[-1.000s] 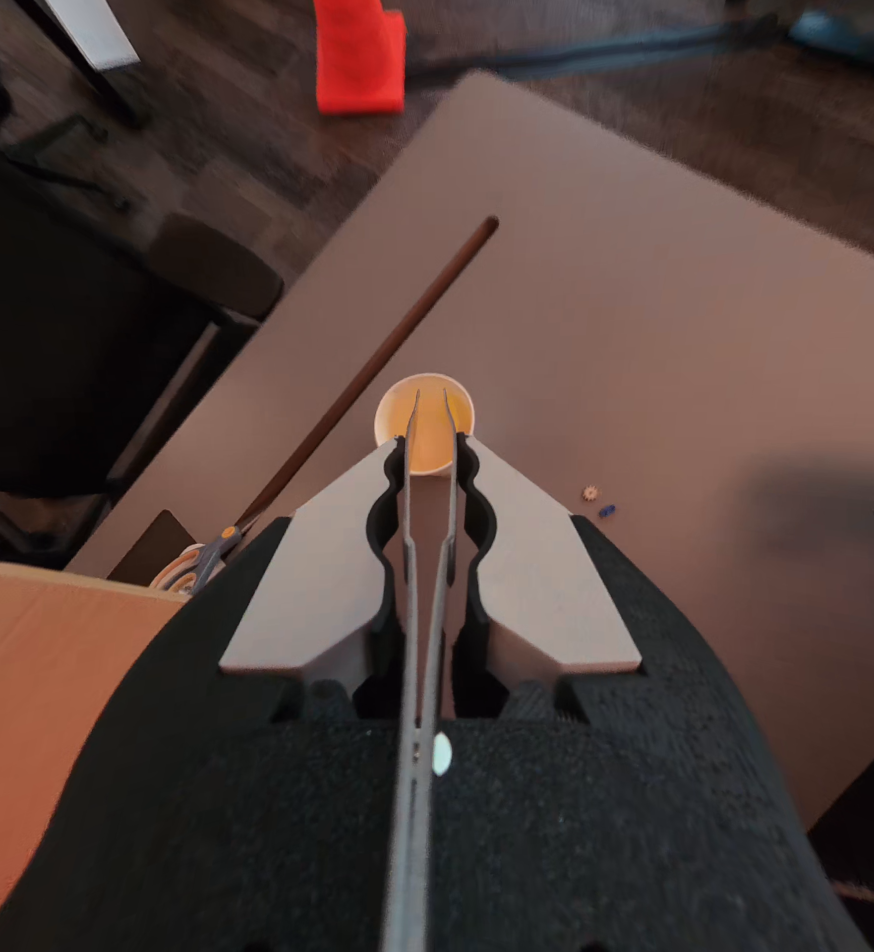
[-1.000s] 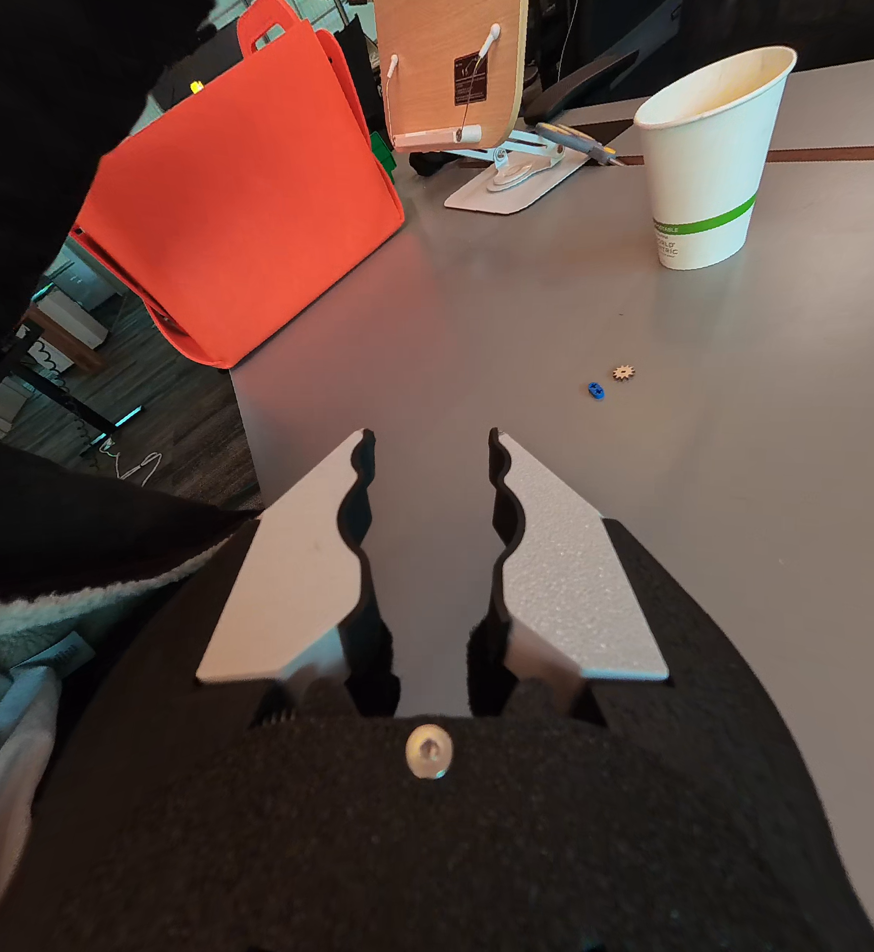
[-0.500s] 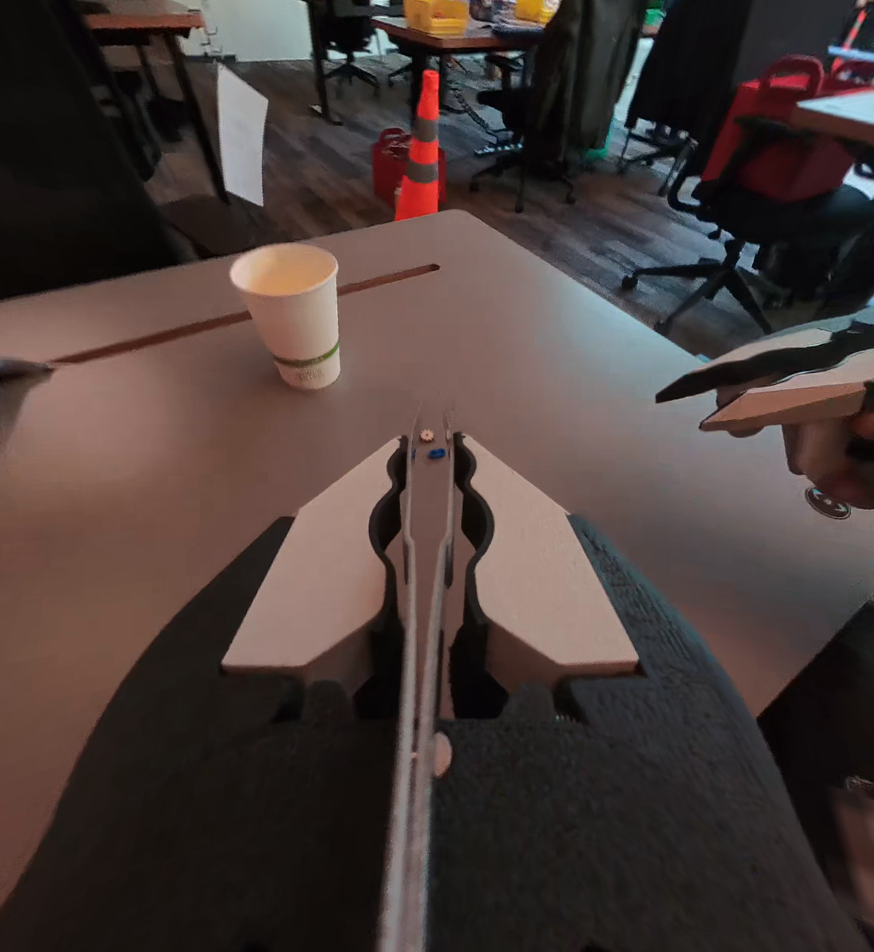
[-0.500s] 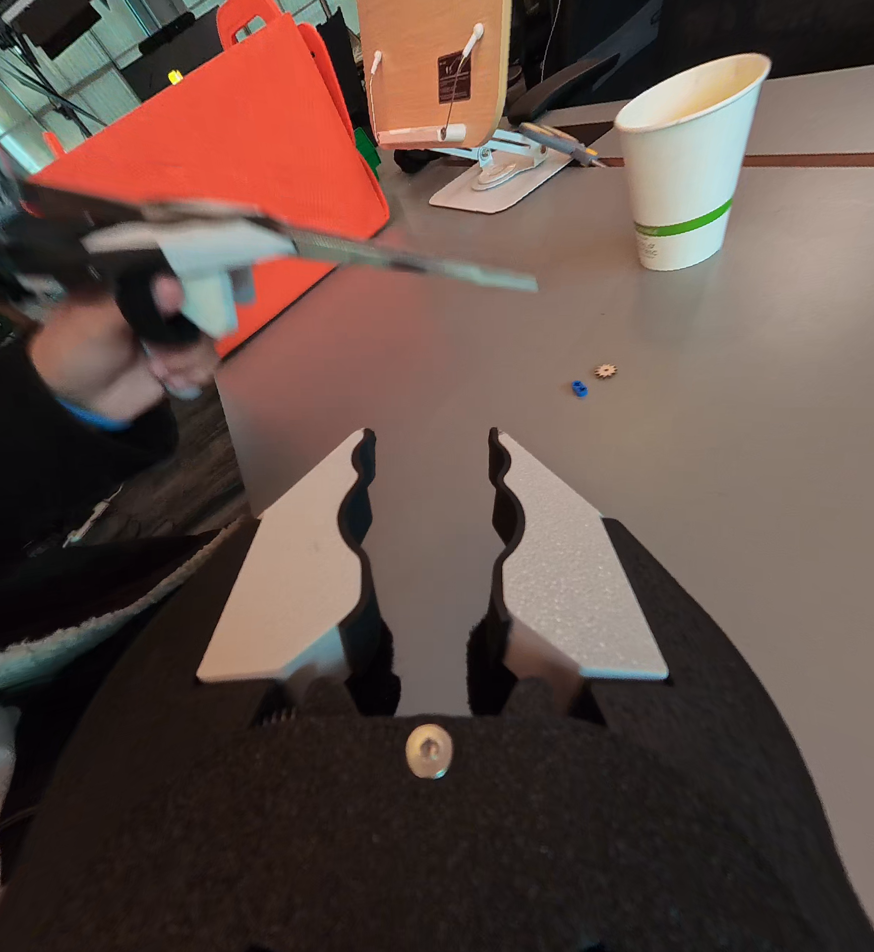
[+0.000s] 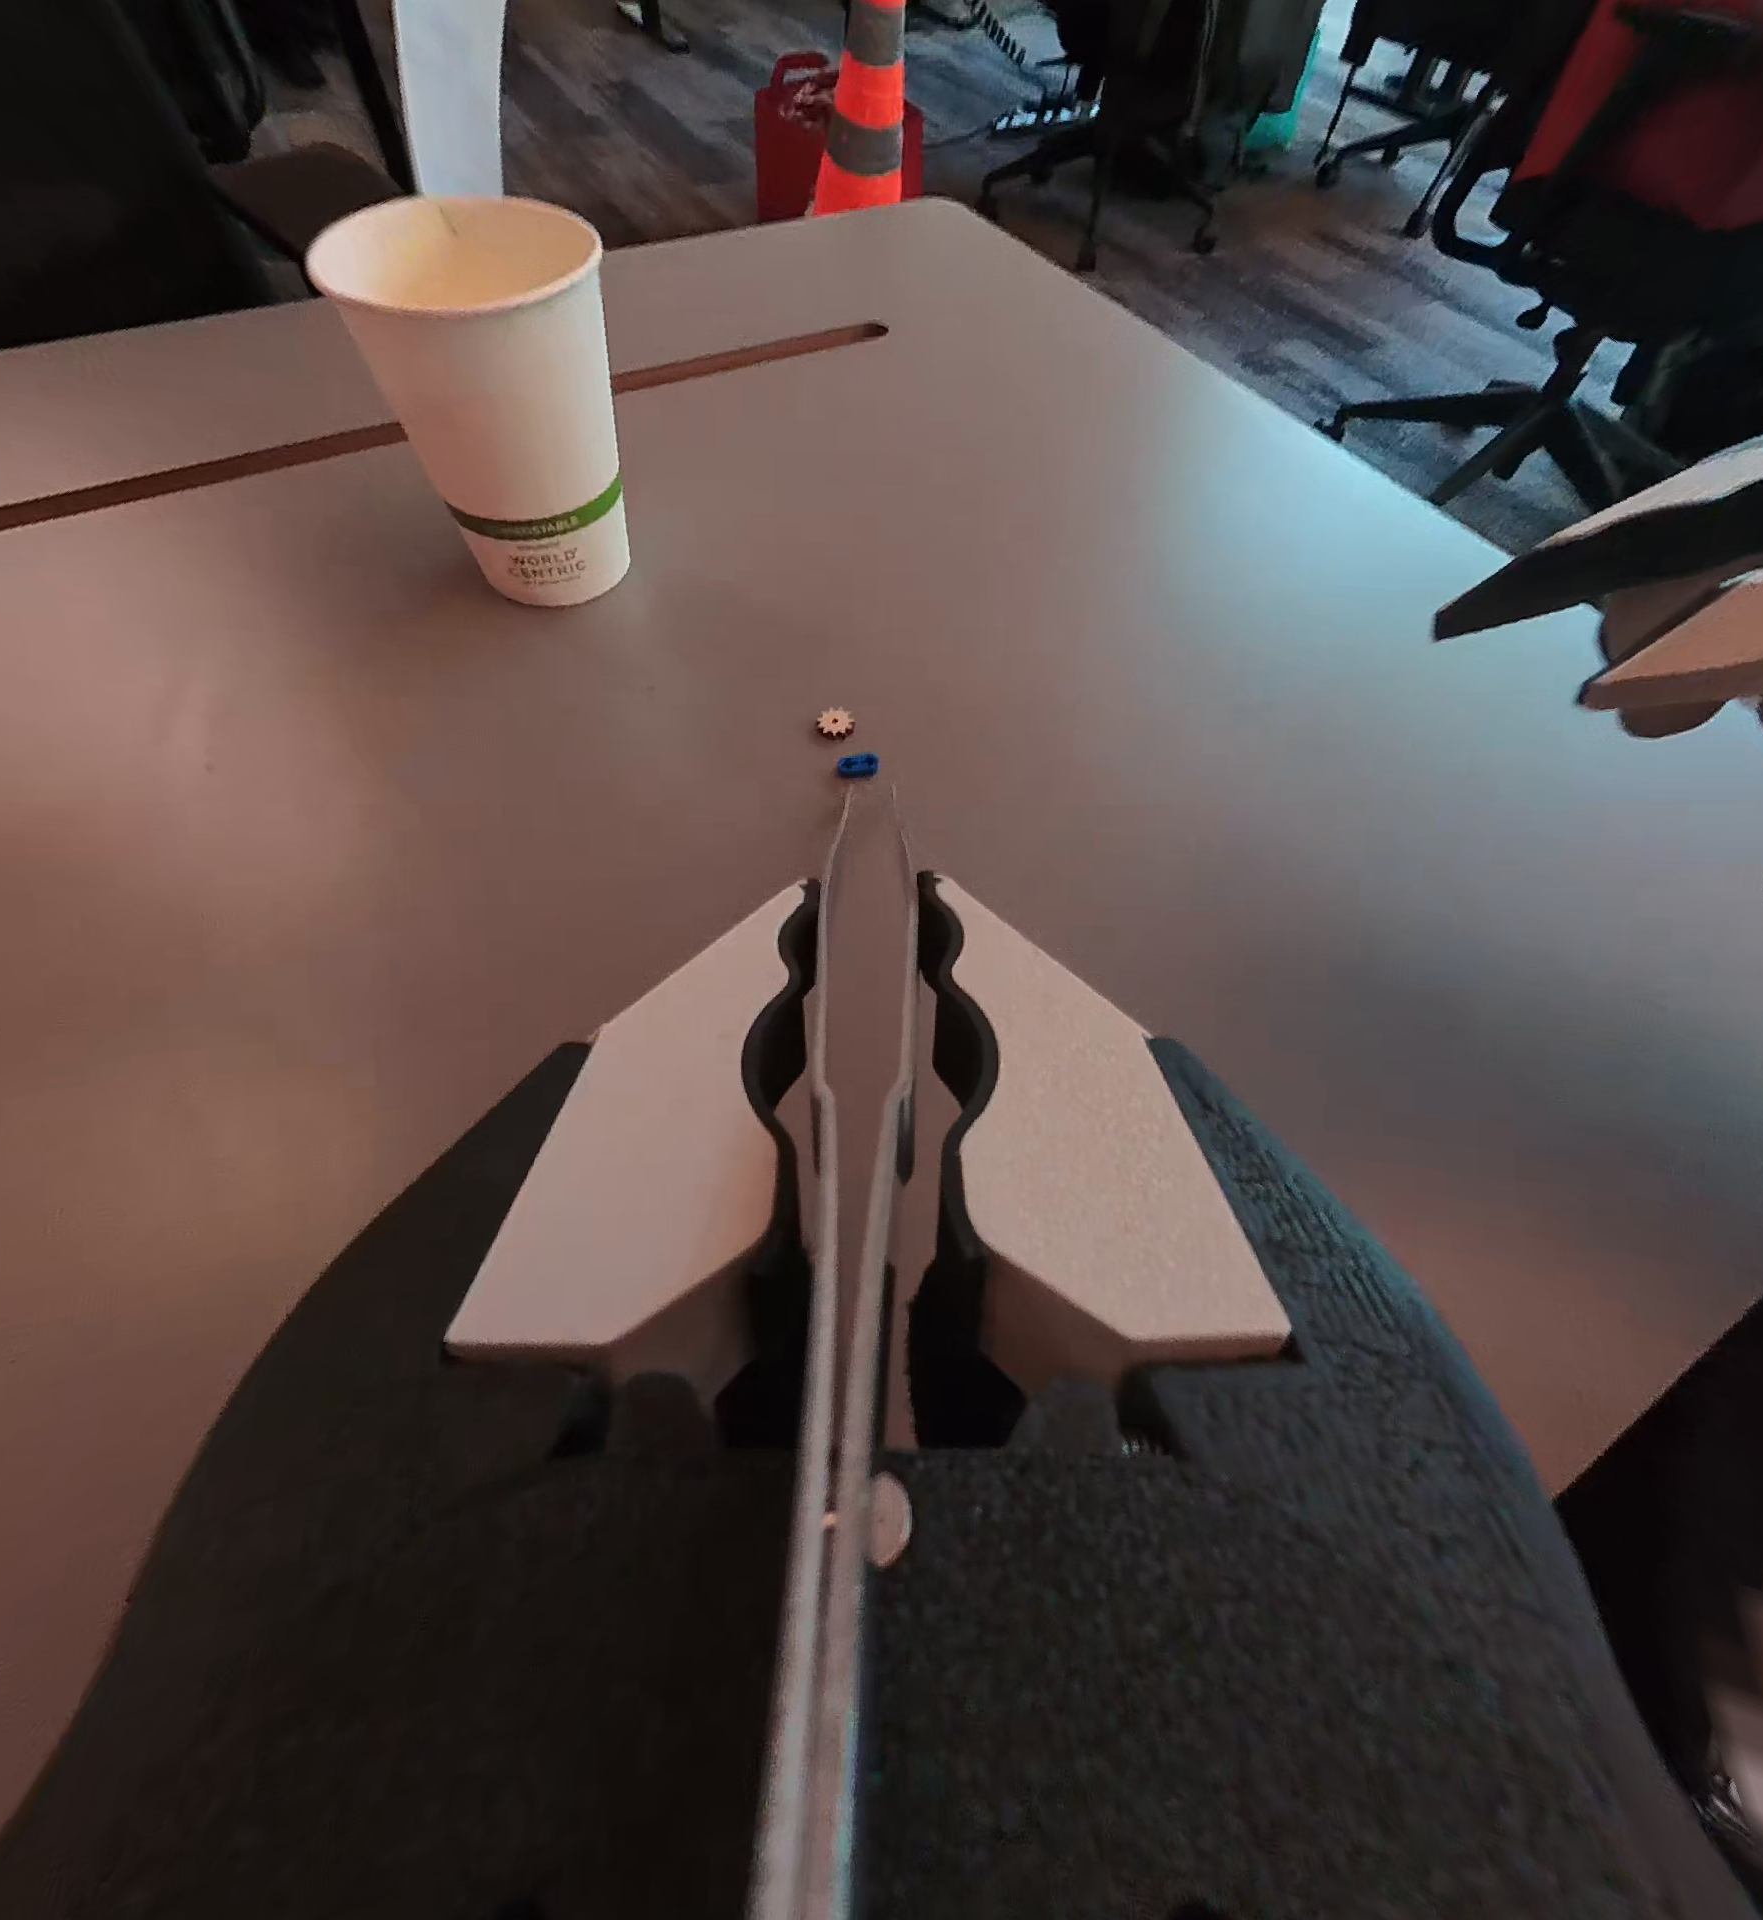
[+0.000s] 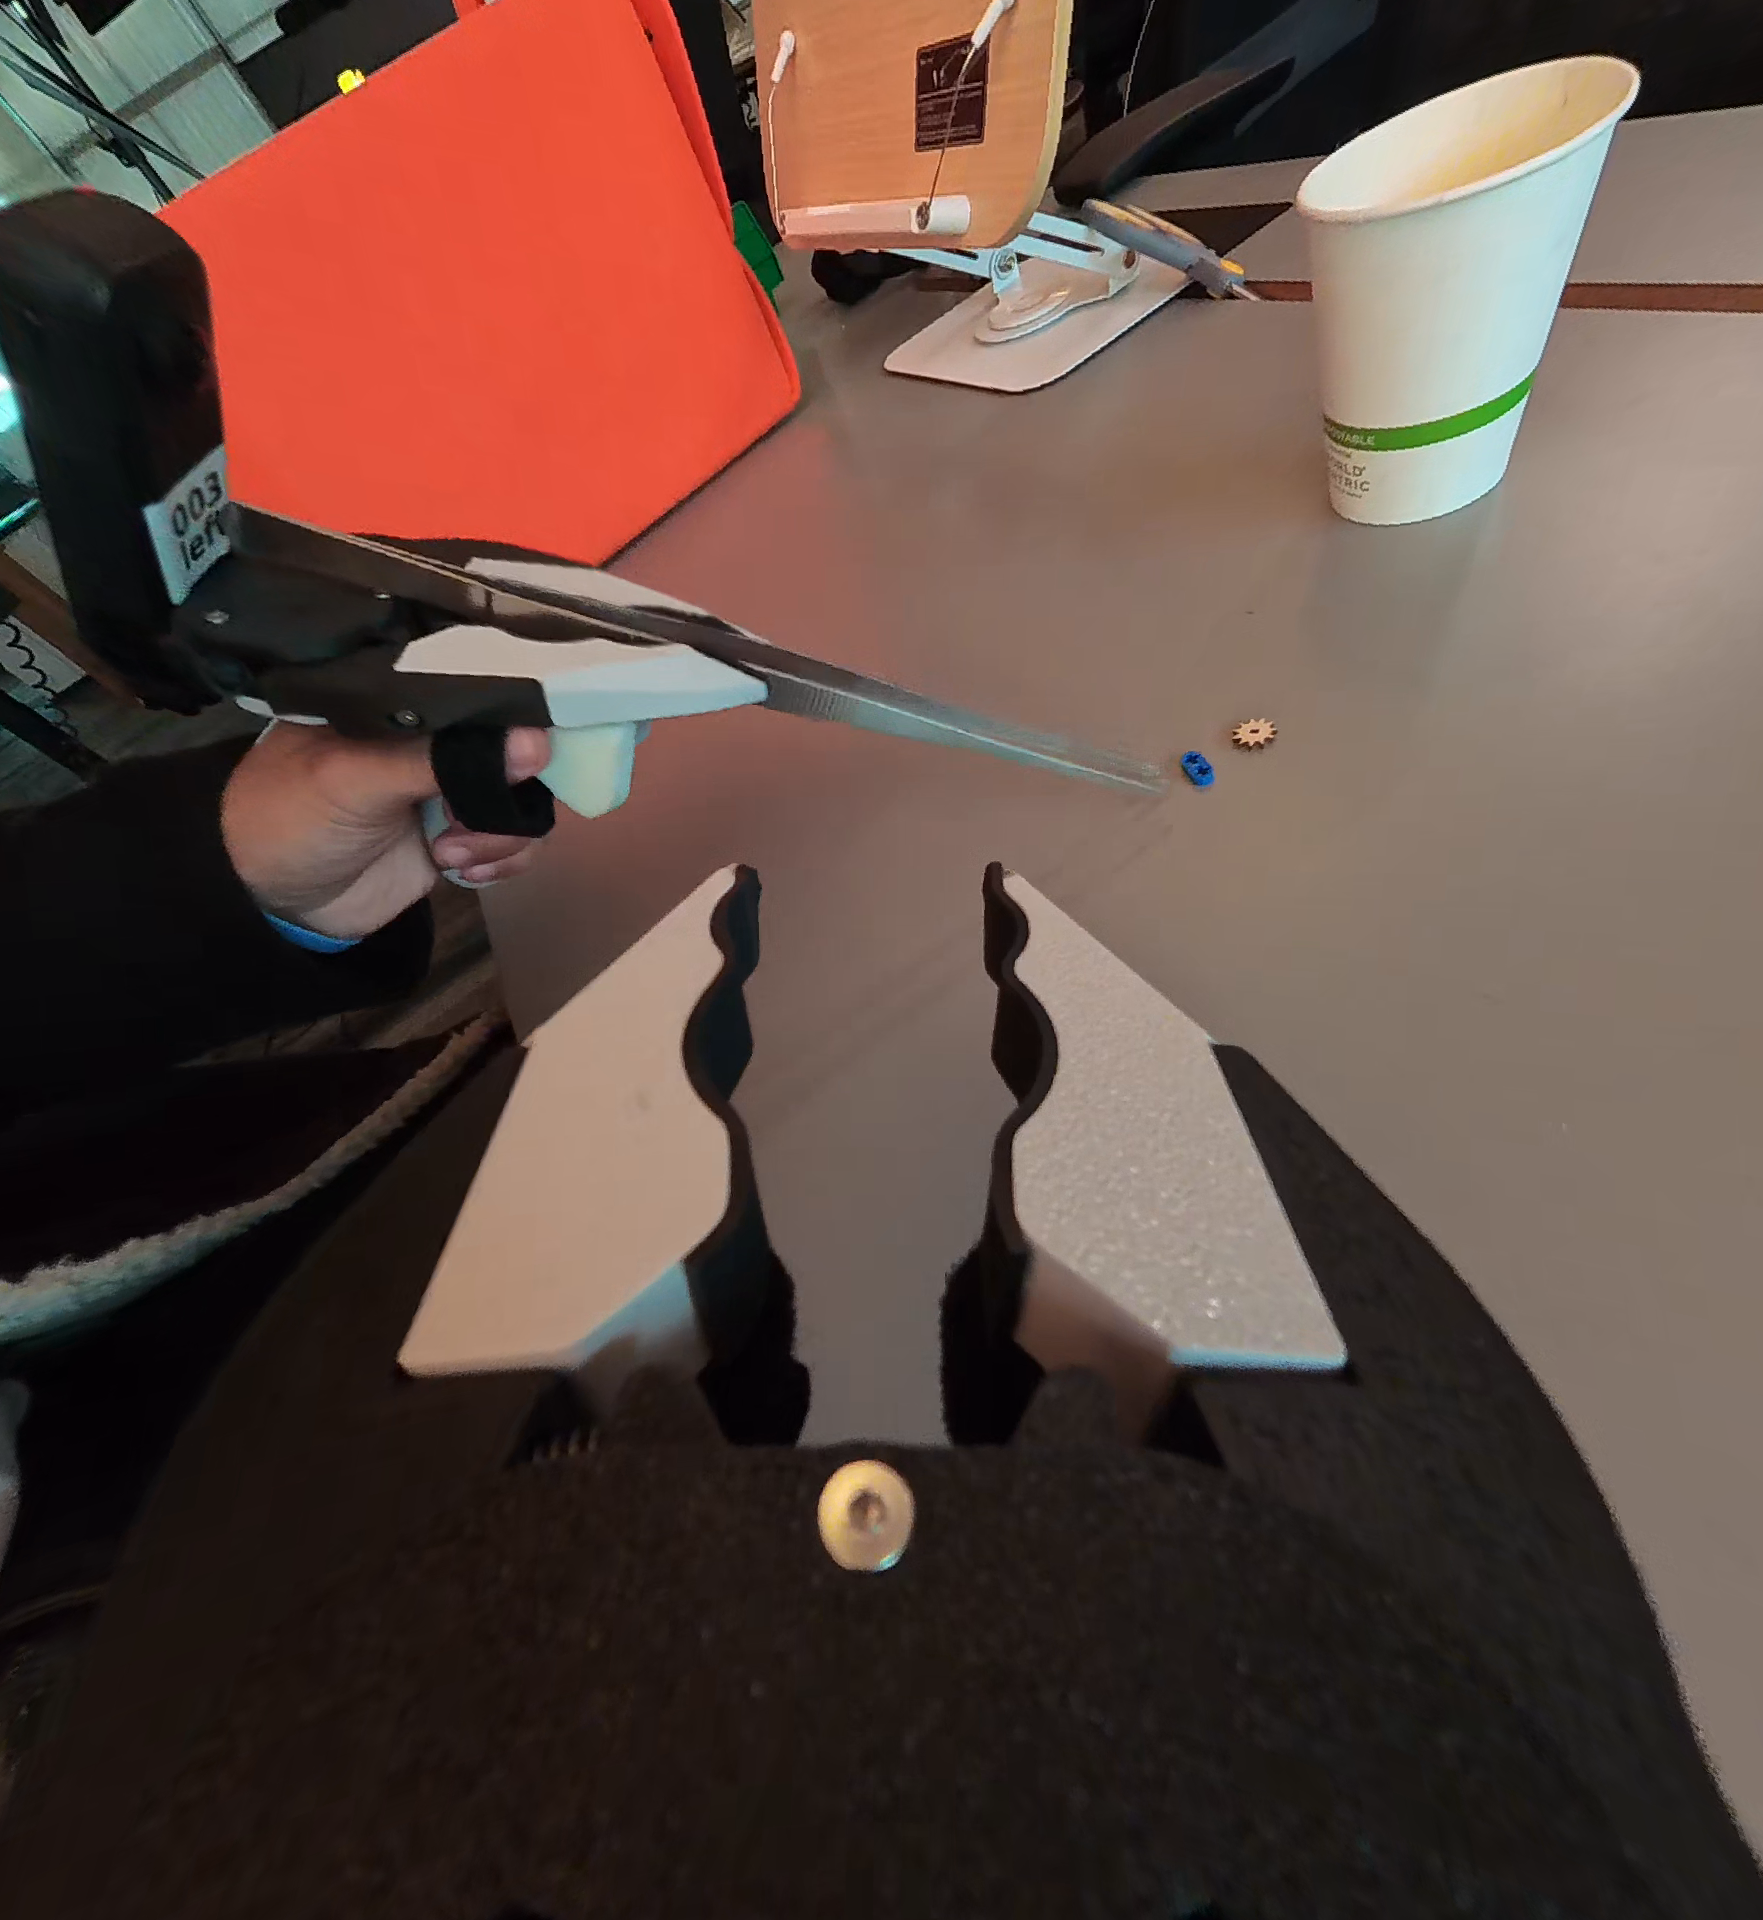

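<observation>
The left gripper (image 5: pixel 864 883) has its fingers pressed narrow against a pair of long metal tweezers (image 5: pixel 861 997), which run forward between them. The tweezer tips stand slightly apart and point at a small blue piece (image 5: pixel 858 767) lying on the grey table (image 5: pixel 233 831); they stop just short of it, and I cannot tell whether they touch the tabletop. From the right wrist view the same tweezers (image 6: pixel 960 717) slant down toward the blue piece (image 6: pixel 1197 768), with a hand (image 6: pixel 337 821) gripping the left tool's handle.

Just beyond the blue piece lies a tiny tan gear (image 5: pixel 834 723), close by but not touching it. Farther beyond the piece and to its left stands a white paper cup (image 5: pixel 487 390) with a green band, upright and open-topped, in front of a long dark slot (image 5: pixel 742 358) in the table.

The right gripper (image 6: pixel 866 883) is wide open and holds nothing, over bare table, well short of the blue piece and to its right in the left wrist view (image 5: pixel 1635 582). An orange bag (image 6: pixel 482 301) stands off the table edge, far left of the piece, and a wooden board on a white stand (image 6: pixel 908 114) sits behind it.
</observation>
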Action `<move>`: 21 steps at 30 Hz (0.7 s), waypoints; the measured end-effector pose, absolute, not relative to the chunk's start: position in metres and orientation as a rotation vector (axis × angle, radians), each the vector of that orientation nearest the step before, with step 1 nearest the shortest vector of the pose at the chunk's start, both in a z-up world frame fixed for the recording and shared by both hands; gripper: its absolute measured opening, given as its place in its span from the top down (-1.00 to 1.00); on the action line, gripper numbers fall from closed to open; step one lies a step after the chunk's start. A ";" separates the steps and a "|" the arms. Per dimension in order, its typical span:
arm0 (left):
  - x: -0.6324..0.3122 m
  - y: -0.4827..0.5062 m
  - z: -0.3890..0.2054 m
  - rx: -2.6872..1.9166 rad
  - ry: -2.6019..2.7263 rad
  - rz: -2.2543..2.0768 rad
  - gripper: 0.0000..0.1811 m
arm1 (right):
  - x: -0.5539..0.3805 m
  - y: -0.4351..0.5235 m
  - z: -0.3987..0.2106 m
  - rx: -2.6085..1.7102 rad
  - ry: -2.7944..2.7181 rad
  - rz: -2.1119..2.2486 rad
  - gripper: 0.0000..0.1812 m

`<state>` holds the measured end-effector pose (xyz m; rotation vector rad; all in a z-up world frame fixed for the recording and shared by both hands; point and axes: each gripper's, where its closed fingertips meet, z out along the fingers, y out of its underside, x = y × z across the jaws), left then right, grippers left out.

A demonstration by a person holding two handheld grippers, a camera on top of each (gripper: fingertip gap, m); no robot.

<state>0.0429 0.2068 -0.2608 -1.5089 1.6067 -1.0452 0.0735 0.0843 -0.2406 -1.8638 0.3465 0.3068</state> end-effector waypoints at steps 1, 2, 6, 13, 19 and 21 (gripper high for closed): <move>0.043 0.208 -0.263 -1.509 1.612 -1.030 0.80 | 0.073 0.084 -0.240 -1.863 0.345 0.307 0.53; 0.043 0.208 -0.263 -1.503 1.610 -1.026 0.80 | 0.073 0.084 -0.240 -1.863 0.344 0.307 0.53; 0.045 0.207 -0.264 -1.514 1.591 -1.028 0.79 | 0.074 0.084 -0.241 -1.860 0.350 0.317 0.53; 0.047 0.197 -0.265 -1.491 1.566 -0.939 0.78 | 0.074 0.084 -0.239 -1.853 0.356 0.329 0.53; 0.050 0.191 -0.268 -1.501 1.542 -0.901 0.78 | 0.074 0.084 -0.240 -1.853 0.358 0.337 0.53; 0.051 0.191 -0.270 -1.519 1.529 -0.905 0.78 | 0.074 0.084 -0.240 -1.852 0.358 0.339 0.53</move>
